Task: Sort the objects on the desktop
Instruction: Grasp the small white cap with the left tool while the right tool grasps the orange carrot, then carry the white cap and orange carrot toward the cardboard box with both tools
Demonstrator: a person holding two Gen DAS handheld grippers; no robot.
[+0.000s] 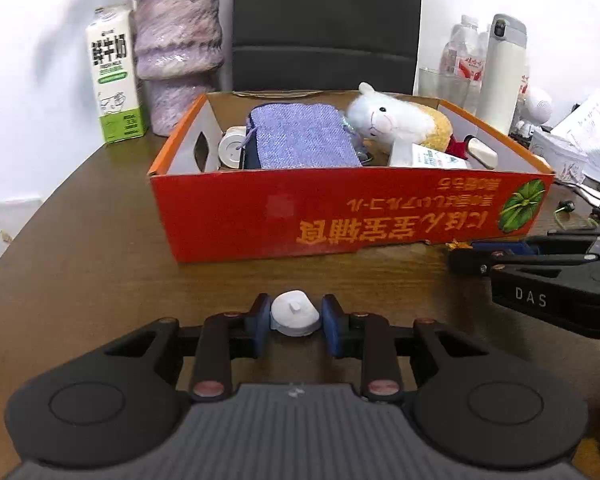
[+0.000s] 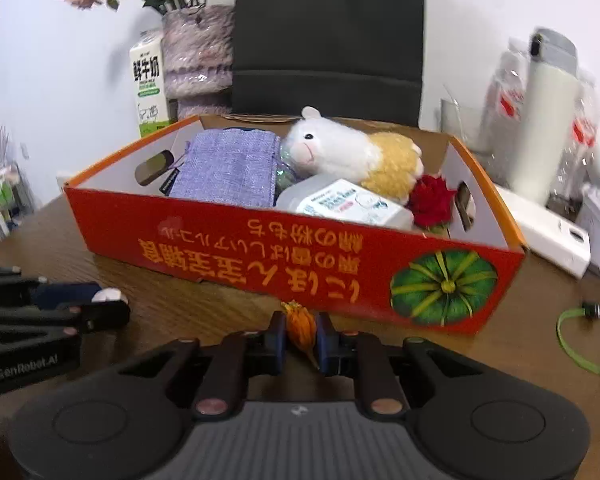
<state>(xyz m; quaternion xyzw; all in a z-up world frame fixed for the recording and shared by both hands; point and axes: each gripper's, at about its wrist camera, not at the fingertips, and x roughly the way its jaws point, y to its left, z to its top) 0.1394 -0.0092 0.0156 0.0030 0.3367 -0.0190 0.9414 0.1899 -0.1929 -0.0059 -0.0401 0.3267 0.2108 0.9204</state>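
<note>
An open red cardboard box [image 1: 340,216] stands on the brown table, also in the right wrist view [image 2: 260,256]. It holds a purple cloth pouch [image 1: 304,136], a white and yellow plush alpaca [image 1: 396,120], a white bottle [image 2: 348,204] and a red flower [image 2: 432,200]. My left gripper [image 1: 296,316] is shut on a small white cap-shaped object [image 1: 294,312] in front of the box. My right gripper [image 2: 300,336] is shut on an orange dried flower [image 2: 302,330] by the box's front wall.
A milk carton [image 1: 116,76] and a purple vase [image 1: 176,48] stand behind the box on the left. A white thermos [image 1: 504,68], bottles and papers crowd the right. A black chair [image 1: 324,24] is behind. A green cord [image 2: 580,340] lies at right.
</note>
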